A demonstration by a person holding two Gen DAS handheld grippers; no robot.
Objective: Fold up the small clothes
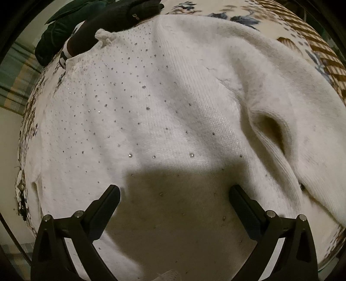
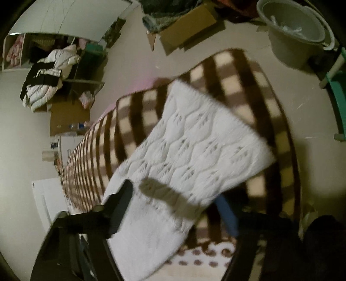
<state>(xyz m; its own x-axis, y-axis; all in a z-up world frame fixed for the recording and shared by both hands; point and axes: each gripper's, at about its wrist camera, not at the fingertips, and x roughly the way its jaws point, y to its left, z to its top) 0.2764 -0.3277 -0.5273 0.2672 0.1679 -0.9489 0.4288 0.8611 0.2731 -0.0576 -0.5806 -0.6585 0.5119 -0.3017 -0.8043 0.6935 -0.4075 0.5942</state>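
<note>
Two claws are in your hands, one per view. Your left claw [image 1: 174,194] is spread wide, its two black fingers [image 1: 108,203] hovering close over one white sweater [image 1: 151,112] with nothing between them. That sweater lies spread across a flowered blanket [image 1: 302,43], dotted with small rhinestones, one sleeve [image 1: 292,140] folded in across the body on the right side of the frame. Beyond its collar sit two dark garments, a black one [image 1: 121,19] touching the neckline and a dark green one [image 1: 58,34] just beside it.

Your right claw [image 2: 179,207] shows something the left view lacks: one white lace-knit piece [image 2: 190,151] lying between its fingers. Only the near finger [image 2: 117,207] is sharp; the far side is dark and blurred, so you cannot tell whether it pinches the cloth. The knit piece rests on a brown checked blanket [image 2: 237,71]. Farther off you see one grey bucket [image 2: 292,39], flattened cardboard [image 2: 186,28] on the floor, and a heap of clothes [image 2: 49,73] at the far left.
</note>
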